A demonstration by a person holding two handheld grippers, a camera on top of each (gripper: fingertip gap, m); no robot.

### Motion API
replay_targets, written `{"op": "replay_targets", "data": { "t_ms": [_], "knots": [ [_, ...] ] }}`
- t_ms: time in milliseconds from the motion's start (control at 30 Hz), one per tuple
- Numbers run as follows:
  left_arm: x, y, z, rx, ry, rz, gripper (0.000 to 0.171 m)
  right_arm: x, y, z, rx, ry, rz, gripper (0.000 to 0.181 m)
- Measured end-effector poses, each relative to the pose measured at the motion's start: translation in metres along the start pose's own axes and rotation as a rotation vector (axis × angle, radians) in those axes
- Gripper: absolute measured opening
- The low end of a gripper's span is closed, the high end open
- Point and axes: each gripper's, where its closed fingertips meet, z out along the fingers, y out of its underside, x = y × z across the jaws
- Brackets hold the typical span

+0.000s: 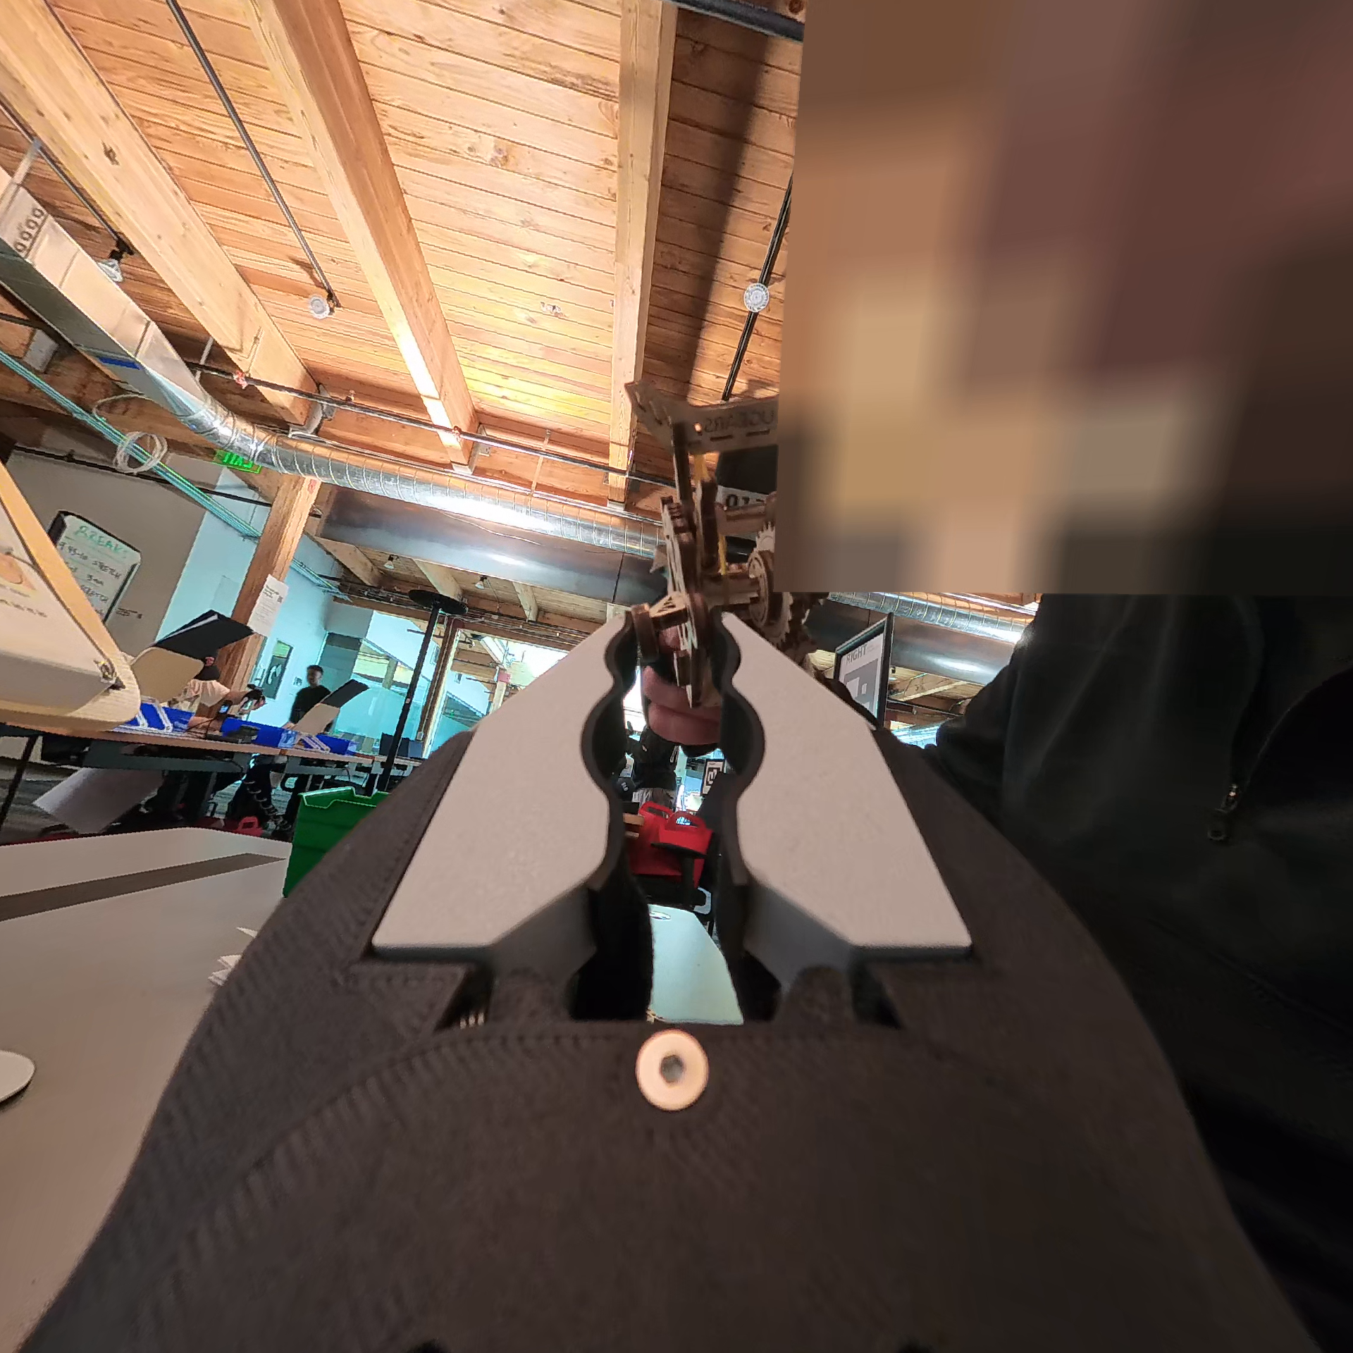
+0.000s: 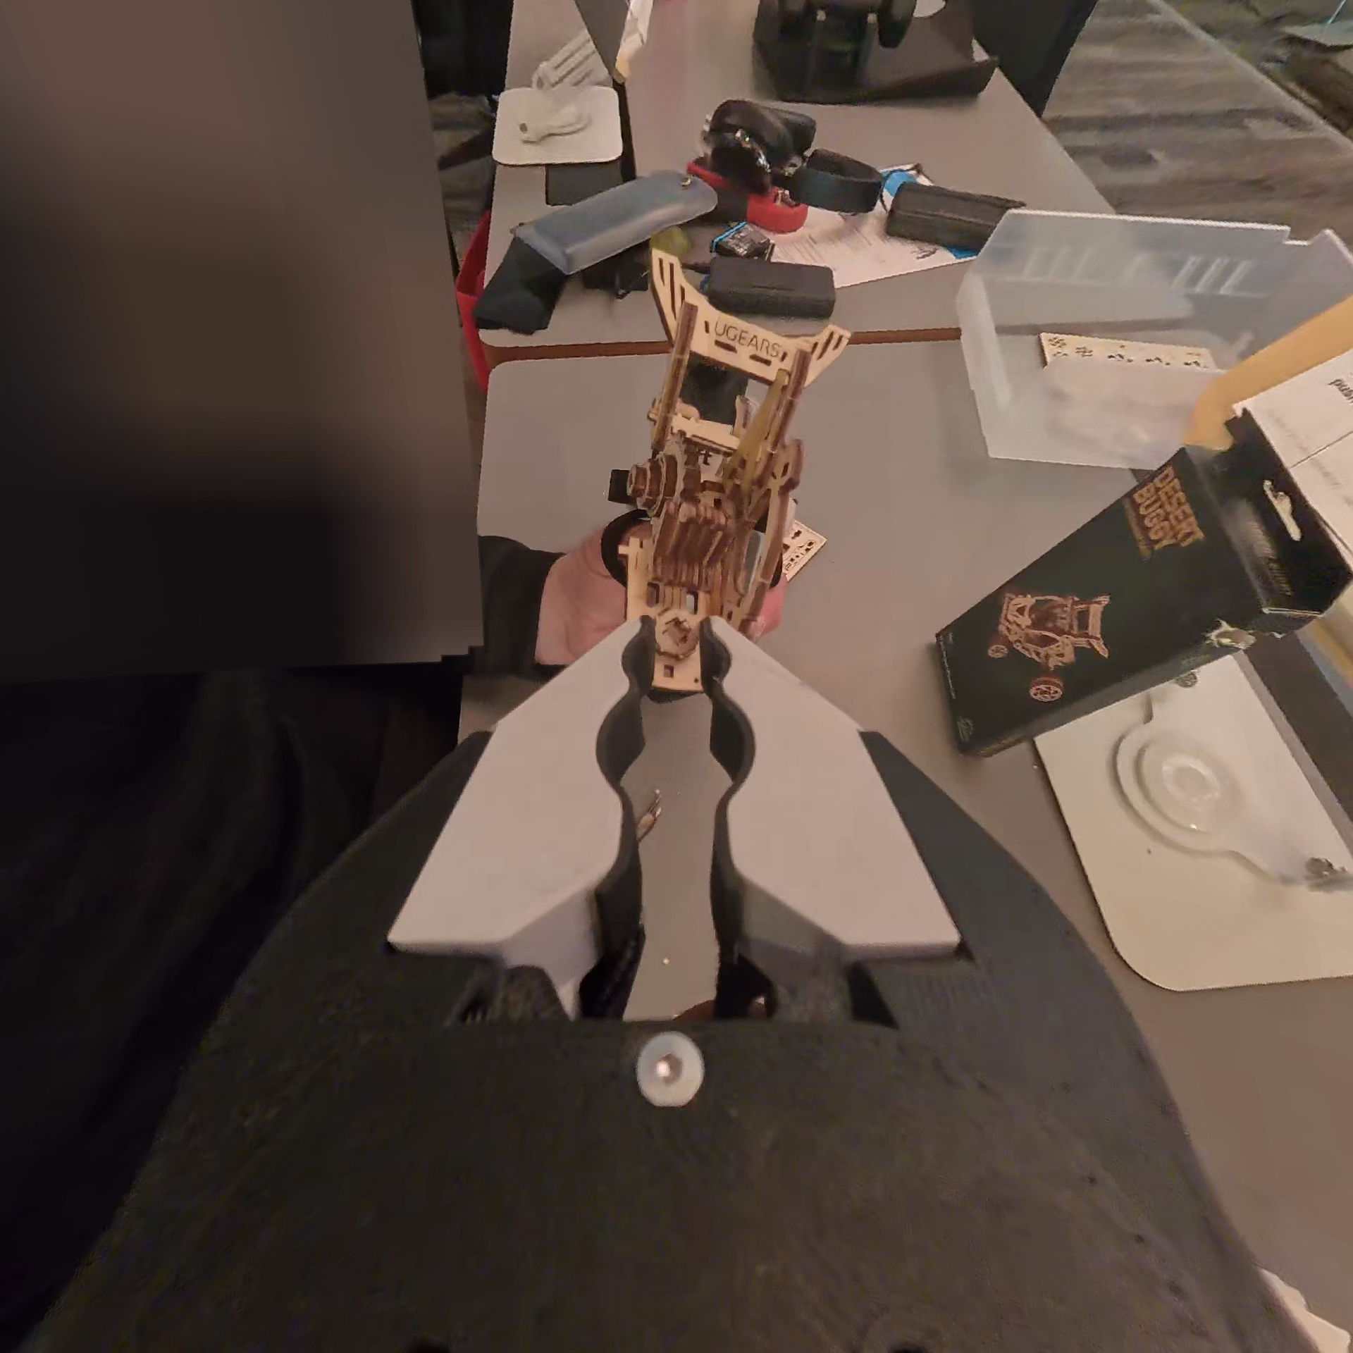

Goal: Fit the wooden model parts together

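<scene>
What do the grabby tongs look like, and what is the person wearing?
Both the left tongs and the right tongs look the same: two pale grey, wedge-shaped fingers with wavy black inner edges, set in a ridged black body with one round silver screw in the middle. No cables show. The person wears a dark zip-up top with a dark sleeve.

Open grey tabletop point(image 2: 878, 556) right of the wooden model point(image 2: 721, 505), up to the black box point(image 2: 1113, 600) and clear plastic bin point(image 2: 1142, 344). Blocked on the left by a dark sleeve point(image 2: 512, 600). Cluttered beyond: pouches and cases point(image 2: 769, 285) across the far table.
</scene>
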Motion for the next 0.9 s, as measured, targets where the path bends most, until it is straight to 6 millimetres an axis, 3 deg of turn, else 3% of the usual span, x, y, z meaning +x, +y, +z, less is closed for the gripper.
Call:
{"op": "replay_targets", "data": {
  "t_ms": [367, 900],
  "knots": [
    [0.0031, 0.0009, 0.0022, -0.008, 0.013, 0.007, 0.016, -0.0029, 0.003, 0.0085, -0.038, -0.052, 0.024, 0.009],
    [0.0052, 0.0022, 0.0035, -0.015, 0.027, 0.007, 0.017, -0.0039, 0.0029, 0.0057, -0.095, -0.096, -0.03, 0.009]
  ]
}}
